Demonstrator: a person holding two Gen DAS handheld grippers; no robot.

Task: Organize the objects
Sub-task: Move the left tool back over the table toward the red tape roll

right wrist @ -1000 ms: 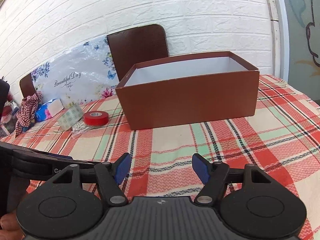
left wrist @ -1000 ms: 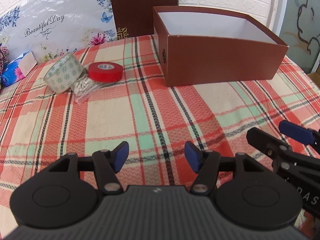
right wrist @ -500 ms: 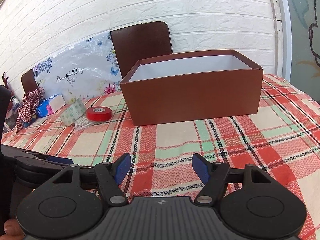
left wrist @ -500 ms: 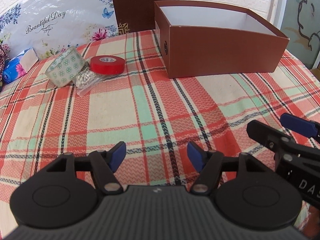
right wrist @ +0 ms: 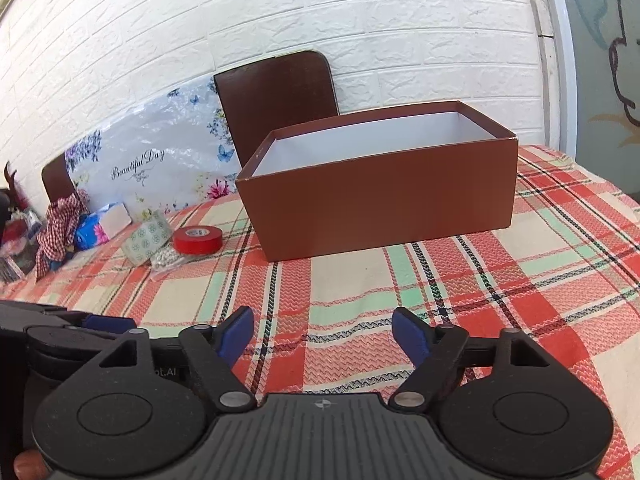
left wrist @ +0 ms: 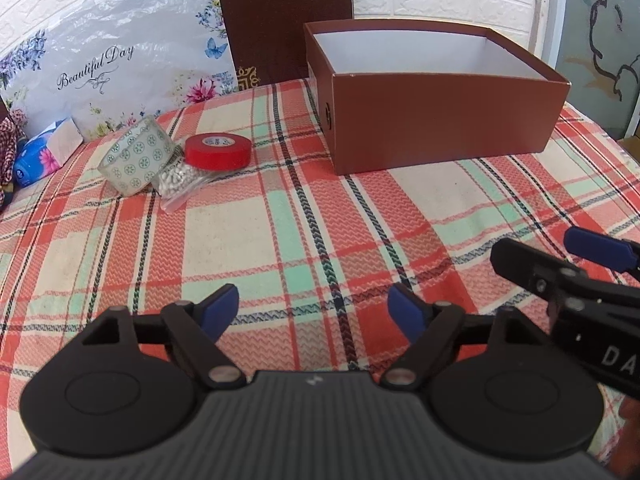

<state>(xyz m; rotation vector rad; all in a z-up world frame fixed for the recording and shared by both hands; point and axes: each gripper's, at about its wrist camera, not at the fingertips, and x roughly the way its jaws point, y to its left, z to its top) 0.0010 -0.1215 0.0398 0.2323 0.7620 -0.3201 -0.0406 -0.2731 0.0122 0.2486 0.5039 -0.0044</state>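
Note:
An open brown box (left wrist: 440,120) with a white inside stands on the plaid tablecloth; it also shows in the right wrist view (right wrist: 384,204). Left of it lie a red tape roll (left wrist: 218,151), a clear patterned tape roll (left wrist: 136,160) and a small bag of white beads (left wrist: 178,182). The same three show in the right wrist view: red roll (right wrist: 197,239), patterned roll (right wrist: 146,237), bead bag (right wrist: 166,259). My left gripper (left wrist: 314,311) is open and empty, well short of them. My right gripper (right wrist: 323,338) is open and empty in front of the box.
A blue tissue pack (left wrist: 42,152) and a checked cloth (right wrist: 60,220) lie at the far left. A floral bag (left wrist: 120,68) and a brown chair back (right wrist: 280,96) stand behind the table. The right gripper's side shows in the left wrist view (left wrist: 568,276).
Both grippers have lifted and tilted a little, so the box and tape rolls sit lower in both views. Both stay open and empty.

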